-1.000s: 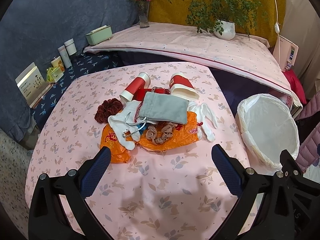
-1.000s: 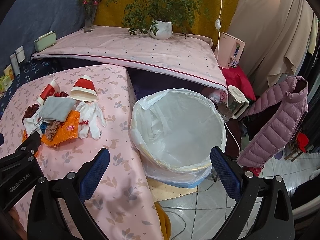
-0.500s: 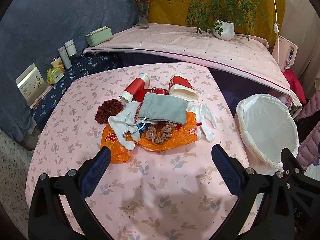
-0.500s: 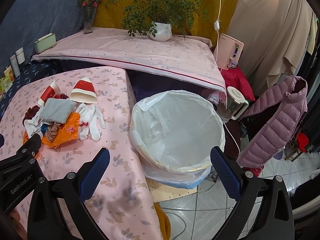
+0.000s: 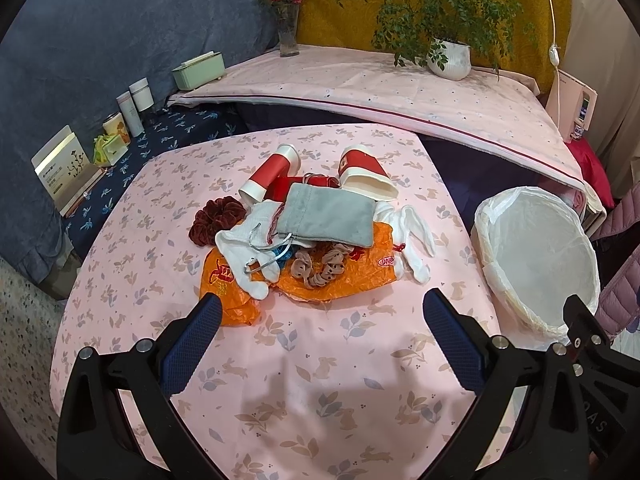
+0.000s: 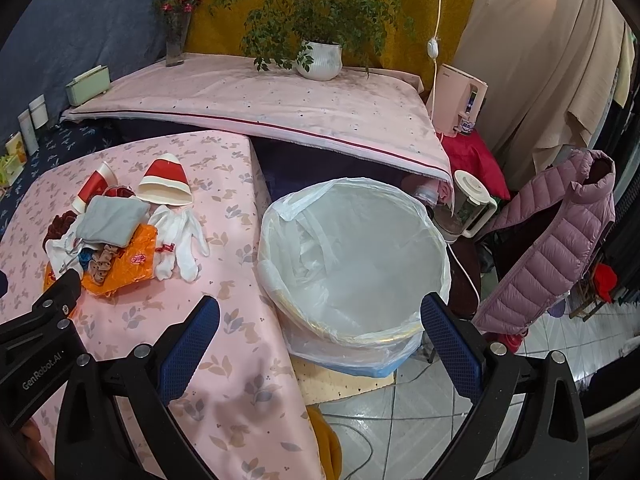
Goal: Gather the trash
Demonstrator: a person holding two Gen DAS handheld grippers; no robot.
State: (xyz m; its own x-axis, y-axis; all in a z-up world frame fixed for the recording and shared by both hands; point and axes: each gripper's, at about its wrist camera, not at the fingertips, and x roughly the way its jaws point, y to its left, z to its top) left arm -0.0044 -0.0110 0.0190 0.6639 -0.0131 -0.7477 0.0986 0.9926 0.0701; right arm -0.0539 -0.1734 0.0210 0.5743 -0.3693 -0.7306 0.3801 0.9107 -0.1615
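Both grippers have crept slightly forward over the last second, so the pile sits a touch nearer and lower in the left view, while nothing on the table has shifted. Nearest in the left wrist view, the left gripper [image 5: 322, 312] hangs over bare pink tablecloth [image 5: 304, 360] with its blue-padded fingers [image 5: 192, 344] spread wide and nothing between them. Just beyond the fingertips, toward 12 o'clock, lies the heap of trash: an orange plastic bag [image 5: 360, 272] at the bottom, white gloves [image 5: 244, 248] draped across it, a grey drawstring pouch [image 5: 328, 216] on top, and a dark red scrunchie [image 5: 216, 220] touching the heap at 10 o'clock. Behind the pouch two red paper cups [image 5: 272, 172] lie on their sides. At 3 o'clock from the heap, off the table edge, stands the bin [image 5: 536, 260], lined with a white bag. In the right wrist view the right gripper [image 6: 320, 316] is likewise spread wide and empty, hovering at the near rim of the bin [image 6: 352, 256], with the heap away at 10 o'clock. Farthest back, at 12 o'clock, a potted plant [image 6: 320, 56] stands on a raised surface under a pale cloth.
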